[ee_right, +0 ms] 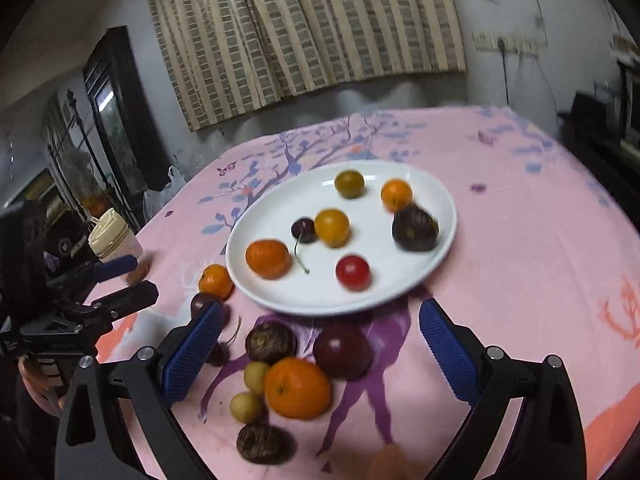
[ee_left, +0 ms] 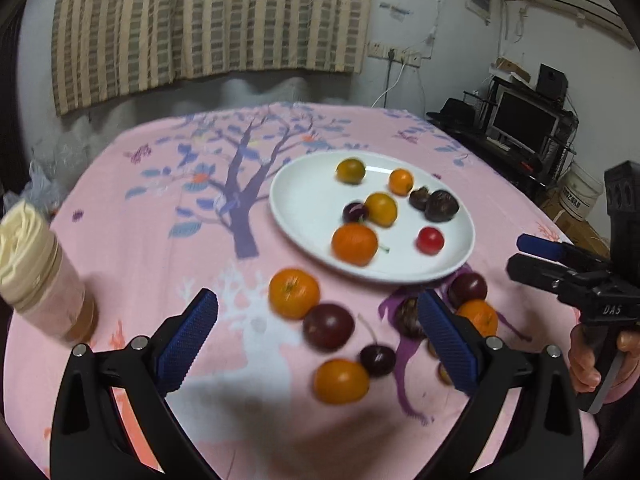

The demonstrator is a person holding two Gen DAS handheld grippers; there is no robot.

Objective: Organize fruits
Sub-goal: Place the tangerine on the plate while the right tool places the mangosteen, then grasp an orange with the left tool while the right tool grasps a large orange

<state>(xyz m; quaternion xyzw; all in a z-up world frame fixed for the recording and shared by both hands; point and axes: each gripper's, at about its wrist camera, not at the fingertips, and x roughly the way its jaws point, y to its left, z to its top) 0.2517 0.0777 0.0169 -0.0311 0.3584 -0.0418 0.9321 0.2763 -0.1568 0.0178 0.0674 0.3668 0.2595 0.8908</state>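
Note:
A white plate [ee_left: 304,208] [ee_right: 272,296] on the pink cloth holds several small fruits: oranges, yellow plums, a cherry, a red tomato and dark wrinkled fruit. Loose fruit lies in front of it. In the left wrist view my open, empty left gripper [ee_left: 318,344] hovers over an orange [ee_left: 294,293], a dark plum [ee_left: 328,327], a cherry [ee_left: 377,360] and a yellow-orange fruit [ee_left: 341,381]. In the right wrist view my open, empty right gripper [ee_right: 320,354] hovers over an orange [ee_right: 297,387], a dark plum [ee_right: 343,350], a wrinkled fruit [ee_right: 271,343] and small yellow fruits [ee_right: 256,376].
A lidded jar [ee_left: 36,268] [ee_right: 114,240] stands at the table's left. The right gripper [ee_left: 528,256] shows at the right of the left wrist view; the left gripper [ee_right: 124,284] shows at the left of the right wrist view. Another wrinkled fruit [ee_right: 264,444] lies near.

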